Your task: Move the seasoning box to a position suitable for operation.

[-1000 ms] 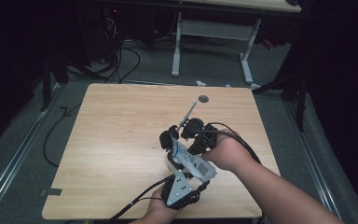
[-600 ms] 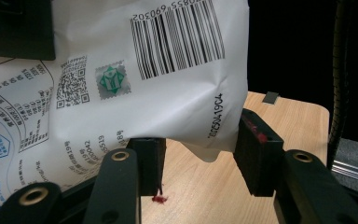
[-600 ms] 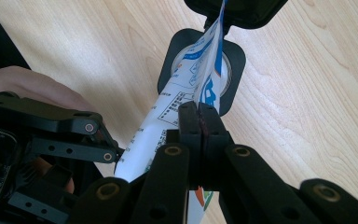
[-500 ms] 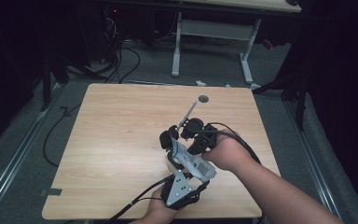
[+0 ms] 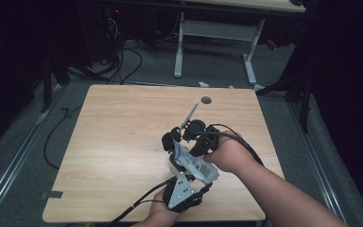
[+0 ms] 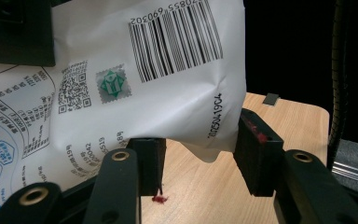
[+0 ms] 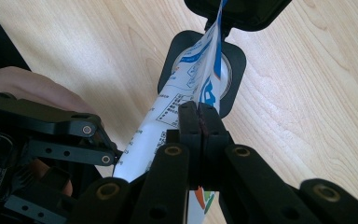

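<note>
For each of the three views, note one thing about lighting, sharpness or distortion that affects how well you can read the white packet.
High view: the table is lit, its surroundings dark; the packet is too small to read. Left gripper view: the packet's barcode is sharp and evenly lit, with black behind. Right gripper view: wide-angle lens, near jaws loom large; the right gripper pinches the packet edge-on, its print foreshortened.

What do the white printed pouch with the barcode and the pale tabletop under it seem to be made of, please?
White printed pouch: probably thin plastic film or coated paper, smooth with a slight sheen; it creases and bulges softly. Pale tabletop: wood or wood-look laminate, matt; grain lines show.
</note>
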Tool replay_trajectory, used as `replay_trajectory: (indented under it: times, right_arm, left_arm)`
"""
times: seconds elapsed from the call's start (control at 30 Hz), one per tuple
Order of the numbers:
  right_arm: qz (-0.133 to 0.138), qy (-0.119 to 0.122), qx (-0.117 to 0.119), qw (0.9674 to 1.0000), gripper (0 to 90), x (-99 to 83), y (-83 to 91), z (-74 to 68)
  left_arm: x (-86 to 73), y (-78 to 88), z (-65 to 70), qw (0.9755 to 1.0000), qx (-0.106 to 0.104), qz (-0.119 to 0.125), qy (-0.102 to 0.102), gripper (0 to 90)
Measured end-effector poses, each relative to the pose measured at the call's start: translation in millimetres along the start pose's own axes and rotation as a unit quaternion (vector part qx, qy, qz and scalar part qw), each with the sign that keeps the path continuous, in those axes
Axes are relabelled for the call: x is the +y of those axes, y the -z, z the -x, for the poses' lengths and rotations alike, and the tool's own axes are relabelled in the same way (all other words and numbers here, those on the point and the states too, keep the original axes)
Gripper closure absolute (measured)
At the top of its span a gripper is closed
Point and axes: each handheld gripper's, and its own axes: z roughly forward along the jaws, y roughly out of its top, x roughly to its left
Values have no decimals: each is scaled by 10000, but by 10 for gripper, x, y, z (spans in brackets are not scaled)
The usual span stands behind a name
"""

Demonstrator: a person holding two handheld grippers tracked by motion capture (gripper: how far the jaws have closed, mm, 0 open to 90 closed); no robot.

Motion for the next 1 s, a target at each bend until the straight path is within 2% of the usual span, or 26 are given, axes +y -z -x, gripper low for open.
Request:
replay_trajectory:
  times: [1.0]
  right_arm:
    - [10, 5, 14, 10000, 900, -6, 15, -16]
  left_arm:
    - [-24, 14, 6, 10000, -15, 24, -20, 570]
